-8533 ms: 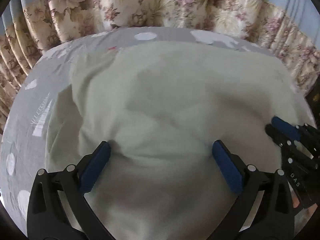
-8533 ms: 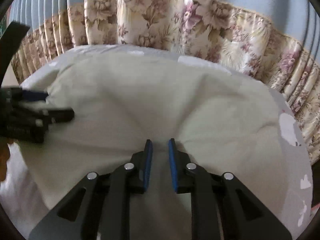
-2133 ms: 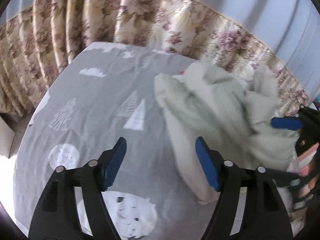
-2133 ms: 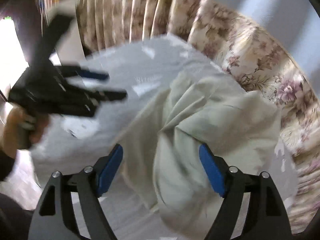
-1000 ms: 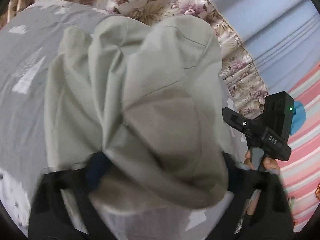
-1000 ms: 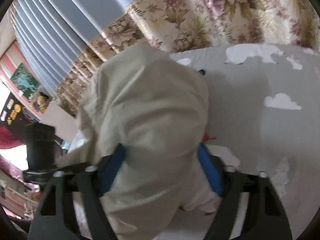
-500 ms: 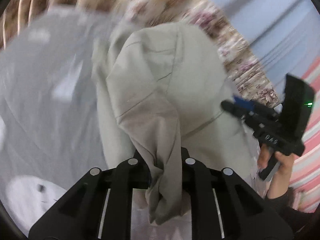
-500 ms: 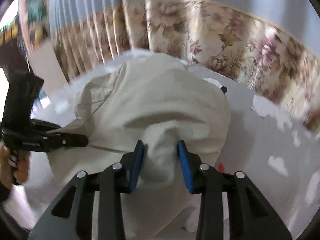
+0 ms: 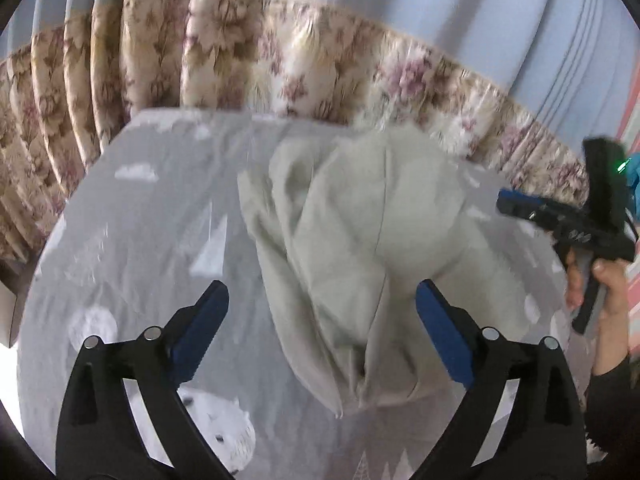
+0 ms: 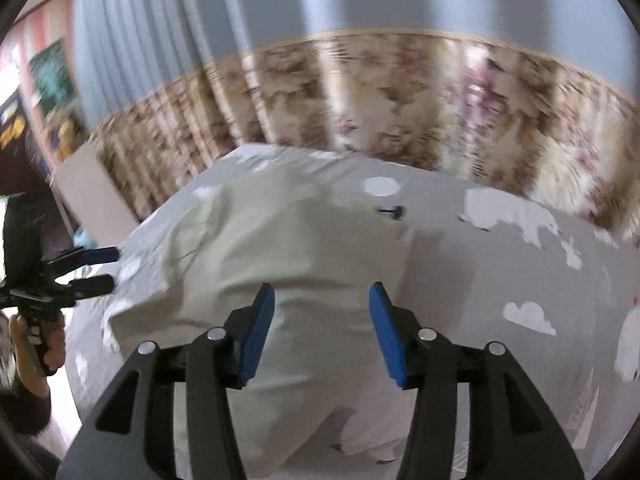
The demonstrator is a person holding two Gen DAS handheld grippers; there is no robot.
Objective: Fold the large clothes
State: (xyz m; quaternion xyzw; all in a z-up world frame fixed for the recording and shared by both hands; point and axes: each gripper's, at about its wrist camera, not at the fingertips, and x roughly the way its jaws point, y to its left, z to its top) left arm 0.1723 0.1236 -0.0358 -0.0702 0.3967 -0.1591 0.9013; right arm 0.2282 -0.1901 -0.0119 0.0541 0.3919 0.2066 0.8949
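Grey printed bedsheet [image 9: 132, 240], one cream garment [image 9: 360, 240], two gaping tongs [image 9: 320, 324].

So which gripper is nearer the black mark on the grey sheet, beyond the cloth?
Right. The right gripper faces the black mark across the cream garment; the left gripper sits far off beyond the garment's other side.

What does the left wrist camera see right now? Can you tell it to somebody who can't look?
A pale green garment lies bunched in a rumpled heap on a grey bedsheet printed with white clouds and trees. The left gripper hangs above it, its blue-padded jaws just opened wide and holding nothing. At the right edge a hand holds the right gripper, with flowered curtains behind.
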